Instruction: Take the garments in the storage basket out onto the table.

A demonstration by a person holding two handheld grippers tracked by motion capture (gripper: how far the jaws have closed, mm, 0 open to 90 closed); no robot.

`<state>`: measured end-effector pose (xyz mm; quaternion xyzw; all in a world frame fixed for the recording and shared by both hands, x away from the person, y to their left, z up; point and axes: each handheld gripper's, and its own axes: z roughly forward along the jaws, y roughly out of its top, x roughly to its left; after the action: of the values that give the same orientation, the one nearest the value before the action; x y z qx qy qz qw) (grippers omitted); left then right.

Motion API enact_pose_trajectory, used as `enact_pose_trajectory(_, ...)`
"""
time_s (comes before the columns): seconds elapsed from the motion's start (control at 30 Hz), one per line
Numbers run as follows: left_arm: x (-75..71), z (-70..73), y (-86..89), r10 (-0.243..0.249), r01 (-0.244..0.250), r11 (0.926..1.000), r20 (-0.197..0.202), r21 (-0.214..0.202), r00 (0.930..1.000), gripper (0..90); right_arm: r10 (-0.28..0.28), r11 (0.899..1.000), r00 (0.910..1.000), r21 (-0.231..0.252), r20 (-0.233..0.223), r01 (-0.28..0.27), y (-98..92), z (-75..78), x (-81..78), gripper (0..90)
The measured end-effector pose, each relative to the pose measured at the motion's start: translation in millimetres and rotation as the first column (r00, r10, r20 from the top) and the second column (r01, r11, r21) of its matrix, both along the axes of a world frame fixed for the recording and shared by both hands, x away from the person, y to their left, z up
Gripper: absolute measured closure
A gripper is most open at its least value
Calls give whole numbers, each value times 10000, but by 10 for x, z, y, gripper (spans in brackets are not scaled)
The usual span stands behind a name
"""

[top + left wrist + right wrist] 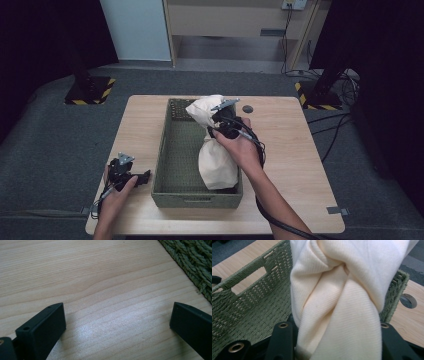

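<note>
OK, my right gripper (223, 121) is clenched on the cream cloth (216, 150), pinching a bunched section of it over the green woven basket (167, 165). In the right gripper view the cloth (342, 302) is twisted into a thick rope between the two black jaws, one jaw on each side of it. The fabric is a fine-ribbed knit, off-white to pale cream, with deep folds where the twist crosses over. In the high view the cloth runs lengthwise along the basket's right side: a puffed upper lobe near the far wall, a pinched waist at my gripper, and a fuller lower lobe sagging down toward the near wall. The lower end sits inside the basket; whether the top lobe touches the wall, I can't tell.

My left gripper (131, 176) rests on the light wooden table (285, 150), just left of the basket's near-left corner. Its jaws are released and wide apart, with bare tabletop (105, 290) between them and the basket's woven edge (195, 262) at the upper right of the left gripper view.
</note>
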<state>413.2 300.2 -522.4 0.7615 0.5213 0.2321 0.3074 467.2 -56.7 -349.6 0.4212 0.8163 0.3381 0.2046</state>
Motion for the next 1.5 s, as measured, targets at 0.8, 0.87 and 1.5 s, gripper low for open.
enact_pose_trajectory(0.8,0,-1,-1,10,-10,10000,6,-15,10000,0,-444,9989,9985,-155,310,449,-312,238,-134,555)
enact_pose_trajectory(0.87,0,0,-1,8,-8,10000,2,-12,10000,0,-486,9987,9982,-137,336,491,-352,246,-141,555)
enact_pose_trajectory(1.5,0,0,-1,6,-6,10000,3,-11,10000,0,-970,9953,9946,51,361,968,-703,296,-197,557)
